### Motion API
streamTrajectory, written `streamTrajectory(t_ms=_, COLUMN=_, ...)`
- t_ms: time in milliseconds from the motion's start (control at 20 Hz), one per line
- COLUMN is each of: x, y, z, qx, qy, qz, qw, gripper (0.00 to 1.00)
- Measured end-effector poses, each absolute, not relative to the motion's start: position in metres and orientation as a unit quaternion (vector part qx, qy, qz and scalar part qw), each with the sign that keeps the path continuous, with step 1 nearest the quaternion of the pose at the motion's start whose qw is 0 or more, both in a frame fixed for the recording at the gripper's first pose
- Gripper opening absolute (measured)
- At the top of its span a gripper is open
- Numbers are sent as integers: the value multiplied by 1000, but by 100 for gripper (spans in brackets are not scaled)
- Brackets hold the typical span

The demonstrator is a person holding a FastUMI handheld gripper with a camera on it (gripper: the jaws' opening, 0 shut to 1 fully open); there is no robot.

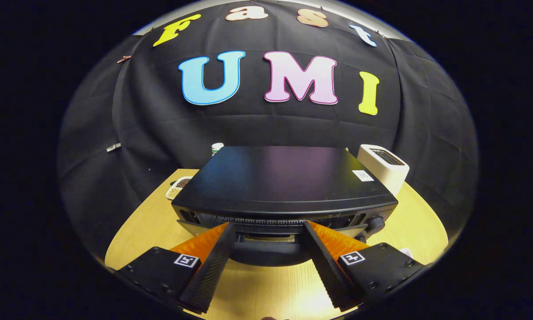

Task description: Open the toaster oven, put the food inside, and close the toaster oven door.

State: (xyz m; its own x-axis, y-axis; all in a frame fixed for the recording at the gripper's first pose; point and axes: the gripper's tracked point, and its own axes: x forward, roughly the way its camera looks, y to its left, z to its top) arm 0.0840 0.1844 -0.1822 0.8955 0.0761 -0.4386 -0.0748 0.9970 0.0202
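From up here I see little of the oven (284, 182) front: my fingers (213, 258) cover its lower corners, and whether the door is ajar I can't tell. Behind its left side, a dish (177, 186) and a jar lid (217, 146) peek out (contents unclear). The white box's (384, 169) base is hidden.
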Motion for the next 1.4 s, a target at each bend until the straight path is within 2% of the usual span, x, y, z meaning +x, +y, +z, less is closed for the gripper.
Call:
streamTrajectory(t_ms=400, x=38, y=182, z=-201, qx=-3, qy=251, qz=59, qw=966, gripper=98)
streamTrajectory(t_ms=650, x=-10, y=180, z=-243, qx=-69, qy=288, qz=91, qw=951, gripper=98)
streamTrajectory(t_ms=700, x=-19, y=180, z=-257, qx=-70, qy=301, qz=96, qw=946, gripper=99)
streamTrajectory(t_ms=850, x=-59, y=170, z=-312, qx=-35, qy=419, qz=95, qw=902, gripper=99)
streamTrajectory(t_ms=950, x=-70, y=154, z=-323, qx=-21, qy=430, qz=82, qw=899, gripper=100)
streamTrajectory(t_ms=1400, x=-57, y=87, z=-235, qx=-25, qy=372, qz=120, qw=920, gripper=99)
